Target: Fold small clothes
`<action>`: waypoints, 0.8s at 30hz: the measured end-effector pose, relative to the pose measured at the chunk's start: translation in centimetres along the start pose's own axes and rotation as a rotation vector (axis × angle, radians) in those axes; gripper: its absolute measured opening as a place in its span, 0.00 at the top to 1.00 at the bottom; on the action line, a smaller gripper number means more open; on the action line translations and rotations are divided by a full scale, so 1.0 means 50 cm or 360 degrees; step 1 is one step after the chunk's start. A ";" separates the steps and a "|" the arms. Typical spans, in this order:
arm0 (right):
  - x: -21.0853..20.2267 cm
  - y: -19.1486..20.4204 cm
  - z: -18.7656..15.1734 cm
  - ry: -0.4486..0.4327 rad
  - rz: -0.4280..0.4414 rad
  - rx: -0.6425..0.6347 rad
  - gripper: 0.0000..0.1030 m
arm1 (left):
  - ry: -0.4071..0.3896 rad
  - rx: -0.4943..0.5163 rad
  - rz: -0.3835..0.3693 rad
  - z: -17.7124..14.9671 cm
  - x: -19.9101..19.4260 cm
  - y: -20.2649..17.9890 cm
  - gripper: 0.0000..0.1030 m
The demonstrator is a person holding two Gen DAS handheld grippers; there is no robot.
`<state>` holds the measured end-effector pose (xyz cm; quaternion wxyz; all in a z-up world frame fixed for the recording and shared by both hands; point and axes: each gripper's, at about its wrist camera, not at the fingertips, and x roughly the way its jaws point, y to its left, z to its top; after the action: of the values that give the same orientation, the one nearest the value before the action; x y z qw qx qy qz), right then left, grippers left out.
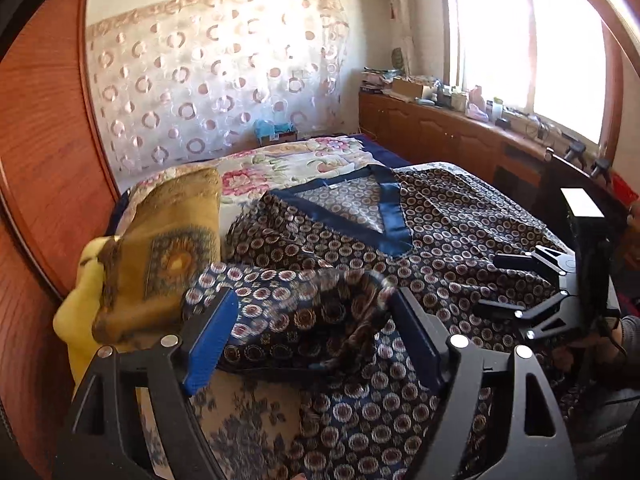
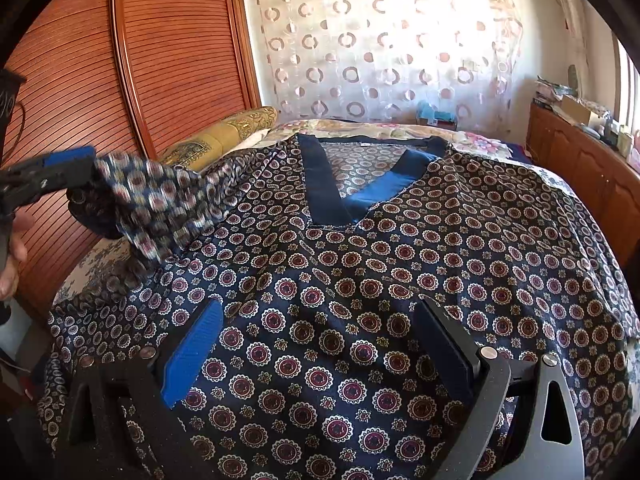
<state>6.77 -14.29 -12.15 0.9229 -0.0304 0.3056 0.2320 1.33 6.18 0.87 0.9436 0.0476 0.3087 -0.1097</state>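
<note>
Hanging with its fingers spread wide over the lower front of the patterned V-neck shirt [image 2: 360,300], the right gripper [image 2: 320,344] is seen to hold nothing. The left gripper [image 1: 310,332] is seen in the right wrist view pinched on the shirt's left sleeve [image 2: 160,204], which is lifted and blurred, though in its own view the fingers look parted around the bunched cloth. The shirt is spread face-up on the bed [image 1: 248,412], beside a mustard pillow [image 1: 160,252] and below a floral blanket [image 1: 288,160].
</note>
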 end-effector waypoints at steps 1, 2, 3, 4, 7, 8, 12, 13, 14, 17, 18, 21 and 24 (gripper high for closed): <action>0.000 0.000 0.000 0.0002 0.0000 -0.0001 0.06 | -0.0004 -0.0013 -0.0007 -0.007 -0.007 0.002 0.23; 0.000 0.001 -0.001 0.0002 0.0000 -0.0003 0.06 | -0.0004 -0.0015 -0.0013 -0.011 -0.010 0.001 0.23; 0.001 0.001 -0.001 0.0003 -0.0001 -0.0003 0.06 | -0.0011 -0.0012 -0.0009 -0.017 -0.019 0.000 0.23; 0.001 0.001 -0.001 0.0003 -0.0002 -0.0002 0.06 | -0.0017 -0.0011 0.0009 -0.019 -0.024 0.000 0.23; 0.002 0.002 -0.001 0.0007 -0.0005 -0.0003 0.06 | -0.0012 -0.0037 0.0074 -0.036 -0.030 0.008 0.23; 0.002 0.004 -0.001 0.0010 -0.0007 -0.0006 0.06 | -0.0010 -0.0049 0.0084 -0.041 -0.029 0.012 0.23; 0.003 0.014 0.005 0.0036 0.0014 -0.0047 0.07 | -0.0006 -0.0134 0.0117 -0.064 -0.032 0.041 0.23; 0.002 0.018 0.010 0.0036 0.0040 -0.0063 0.07 | -0.0009 -0.0156 0.0131 -0.071 -0.035 0.050 0.23; 0.001 0.022 0.016 0.0038 0.0071 -0.0073 0.10 | -0.0010 -0.0175 0.0143 -0.075 -0.037 0.058 0.23; -0.002 0.042 0.051 0.0026 0.0172 -0.0107 0.12 | -0.0023 -0.0254 0.0183 -0.086 -0.045 0.087 0.23; -0.004 0.058 0.071 0.0015 0.0213 -0.0141 0.13 | -0.0030 -0.0283 0.0201 -0.090 -0.050 0.099 0.23; 0.001 0.106 0.113 0.0001 0.0309 -0.0249 0.13 | -0.0047 -0.0337 0.0259 -0.098 -0.061 0.130 0.23; 0.021 0.167 0.156 0.0005 0.0419 -0.0368 0.14 | -0.0067 -0.0389 0.0299 -0.106 -0.074 0.156 0.23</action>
<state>8.07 -4.87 -5.72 0.8745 -0.0963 0.2797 0.3844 -2.78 15.25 -1.03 0.9547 -0.0414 0.2941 0.0165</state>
